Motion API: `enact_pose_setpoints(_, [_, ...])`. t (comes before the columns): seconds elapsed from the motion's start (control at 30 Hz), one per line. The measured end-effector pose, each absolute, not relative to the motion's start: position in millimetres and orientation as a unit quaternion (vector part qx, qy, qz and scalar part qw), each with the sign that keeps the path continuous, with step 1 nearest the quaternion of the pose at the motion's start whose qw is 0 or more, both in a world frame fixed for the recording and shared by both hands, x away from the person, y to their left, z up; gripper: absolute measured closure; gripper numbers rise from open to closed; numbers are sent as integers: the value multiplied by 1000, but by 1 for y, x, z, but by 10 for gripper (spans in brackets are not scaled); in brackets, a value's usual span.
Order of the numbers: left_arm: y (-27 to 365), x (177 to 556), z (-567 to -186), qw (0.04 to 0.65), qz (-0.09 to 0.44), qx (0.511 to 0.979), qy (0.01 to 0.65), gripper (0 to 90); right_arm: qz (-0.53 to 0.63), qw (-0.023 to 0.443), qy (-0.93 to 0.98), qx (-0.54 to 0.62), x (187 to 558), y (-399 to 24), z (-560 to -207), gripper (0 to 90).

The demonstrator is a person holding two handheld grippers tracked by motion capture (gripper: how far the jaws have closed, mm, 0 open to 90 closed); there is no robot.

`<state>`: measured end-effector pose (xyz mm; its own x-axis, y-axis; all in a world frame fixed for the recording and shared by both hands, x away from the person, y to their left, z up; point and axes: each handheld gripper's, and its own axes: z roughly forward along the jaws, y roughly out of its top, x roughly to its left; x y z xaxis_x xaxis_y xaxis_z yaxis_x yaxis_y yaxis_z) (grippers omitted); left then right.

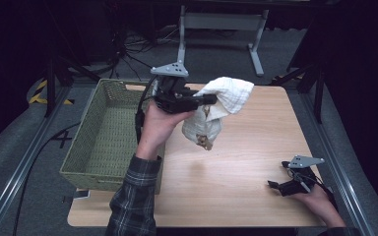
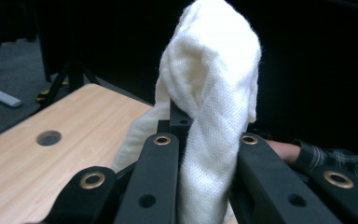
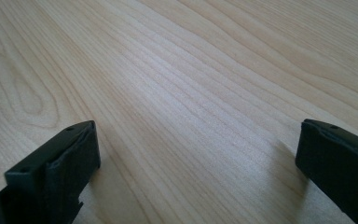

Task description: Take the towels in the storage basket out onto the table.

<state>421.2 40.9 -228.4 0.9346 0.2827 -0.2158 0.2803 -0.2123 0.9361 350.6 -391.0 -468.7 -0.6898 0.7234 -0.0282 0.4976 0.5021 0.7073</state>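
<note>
High view: the left tongs (image 1: 207, 100) are clamped on the cloth (image 1: 216, 110), held above the counter's (image 1: 236, 167) far-left part beside the basket (image 1: 106, 132). Carry it clear over the rim before releasing. The right tongs (image 1: 275, 186) rest apart near the near-right corner.

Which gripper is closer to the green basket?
Left. The left gripper holds a white cloth up right beside the basket. The right gripper rests open at the table's far corner.

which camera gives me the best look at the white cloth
The high view: the whole white cloth hangs from the left claw beside the basket. The left gripper view shows a close pinched fold; the right gripper view shows bare table.
</note>
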Motion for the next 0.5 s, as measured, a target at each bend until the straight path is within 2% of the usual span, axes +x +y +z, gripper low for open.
enact_pose_setpoints(0.37, [-3,419,-270,570,-16,804,169,850,347,163,851,359,351,-391,-469,0])
enact_pose_setpoints(0.5, [-21,414,-291,562,-37,811,157,849,348,164,852,356,351,-391,-469,0])
